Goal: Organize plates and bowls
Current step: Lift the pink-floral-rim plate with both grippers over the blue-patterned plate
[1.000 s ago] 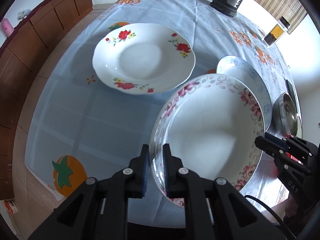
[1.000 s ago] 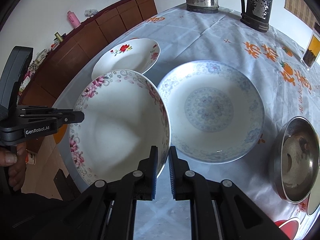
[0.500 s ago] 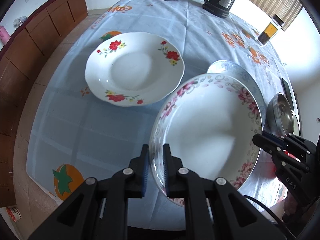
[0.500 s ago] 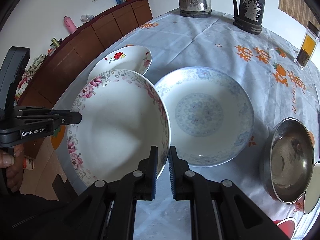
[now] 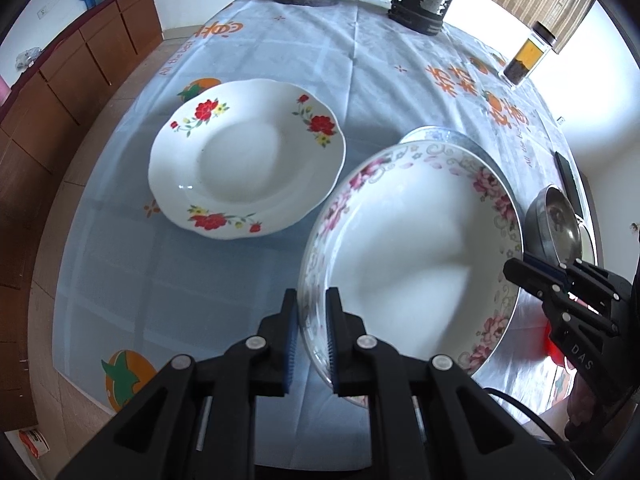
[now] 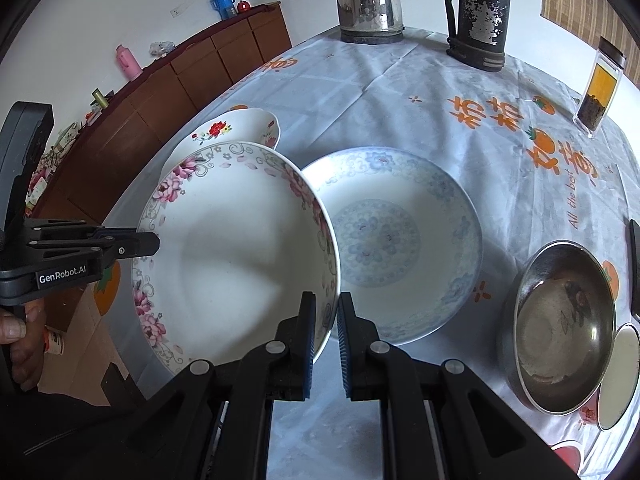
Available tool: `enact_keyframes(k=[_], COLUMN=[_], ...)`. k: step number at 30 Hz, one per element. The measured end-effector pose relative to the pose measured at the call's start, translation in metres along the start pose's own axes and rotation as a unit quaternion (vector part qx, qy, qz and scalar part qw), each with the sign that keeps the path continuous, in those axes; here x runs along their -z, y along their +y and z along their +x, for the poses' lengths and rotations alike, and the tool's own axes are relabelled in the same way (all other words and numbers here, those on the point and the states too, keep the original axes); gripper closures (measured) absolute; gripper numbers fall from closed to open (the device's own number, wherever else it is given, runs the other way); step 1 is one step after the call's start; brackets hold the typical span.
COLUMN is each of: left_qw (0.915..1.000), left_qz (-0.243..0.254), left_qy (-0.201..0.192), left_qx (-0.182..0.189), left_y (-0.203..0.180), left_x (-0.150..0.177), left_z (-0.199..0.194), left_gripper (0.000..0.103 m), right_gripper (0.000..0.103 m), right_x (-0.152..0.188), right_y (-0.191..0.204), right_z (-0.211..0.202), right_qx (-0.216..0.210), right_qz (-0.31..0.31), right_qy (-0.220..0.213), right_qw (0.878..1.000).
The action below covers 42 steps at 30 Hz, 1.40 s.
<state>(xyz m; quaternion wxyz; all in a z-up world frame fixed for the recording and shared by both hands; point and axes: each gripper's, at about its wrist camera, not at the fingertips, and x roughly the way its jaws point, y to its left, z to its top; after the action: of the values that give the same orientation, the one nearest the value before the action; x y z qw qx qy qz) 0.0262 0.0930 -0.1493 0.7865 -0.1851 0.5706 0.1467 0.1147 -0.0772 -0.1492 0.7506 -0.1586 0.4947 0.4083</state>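
A deep plate with pink flowers (image 5: 416,248) hangs tilted above the table, held by both grippers. My left gripper (image 5: 311,300) is shut on its near-left rim. My right gripper (image 6: 325,304) is shut on the opposite rim; it also shows in the left wrist view as the right gripper (image 5: 516,268). A red-flowered plate (image 5: 244,160) lies on the tablecloth to the left. A blue-patterned plate (image 6: 400,236) lies to the right, partly under the held plate (image 6: 232,256). A steel bowl (image 6: 564,328) stands further right.
At the table's far edge stand a steel kettle (image 6: 370,0), a dark thermos (image 6: 480,12) and a spice jar (image 6: 600,88). A small white dish (image 6: 620,376) sits beside the steel bowl. Wooden cabinets (image 6: 192,76) run along the left wall.
The left gripper has drifted a little with the pink-flowered plate, so the red-flowered plate sits lower and further left in its view. Both grips are unchanged and the right gripper has barely moved.
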Motion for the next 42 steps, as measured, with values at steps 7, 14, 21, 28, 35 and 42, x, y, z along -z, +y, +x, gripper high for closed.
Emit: enact_keyframes(k=[7, 14, 21, 28, 35, 42], left_qw=[1.0000, 0.9997, 0.9995, 0.9991, 0.9983, 0.9978], left_qz=[0.009, 0.022, 0.030, 0.041, 0.055, 0.063], left_qy=[0.000, -0.004, -0.009, -0.009, -0.013, -0.017], left_qx=[0.002, 0.003, 0.006, 0.006, 0.008, 0.010], left_y=[-0.005, -0.015, -0.024, -0.034, -0.046, -0.054], left_x=[-0.004, -0.009, -0.018, -0.023, -0.029, -0.037], left_z=[0.001, 0.002, 0.002, 0.004, 0.005, 0.006], left_gripper=[0.093, 0.093, 0.093, 0.093, 0.093, 0.093], right_gripper=[0.091, 0.091, 0.091, 0.091, 0.091, 0.091], right_x=[-0.003, -0.007, -0.010, -0.013, -0.017, -0.022], right_y=[-0.005, -0.015, -0.024, -0.035, -0.047, -0.056], right_z=[-0.001, -0.001, -0.002, -0.005, -0.009, -0.009], right_qx=[0.006, 0.015, 0.023, 0.027, 0.038, 0.048], right_qz=[0.006, 0.020, 0.032, 0.046, 0.061, 0.066], right_qy=[-0.005, -0.011, -0.016, -0.023, -0.029, -0.033], right_qw=[1.000, 1.000, 0.999, 0.998, 0.997, 0.996])
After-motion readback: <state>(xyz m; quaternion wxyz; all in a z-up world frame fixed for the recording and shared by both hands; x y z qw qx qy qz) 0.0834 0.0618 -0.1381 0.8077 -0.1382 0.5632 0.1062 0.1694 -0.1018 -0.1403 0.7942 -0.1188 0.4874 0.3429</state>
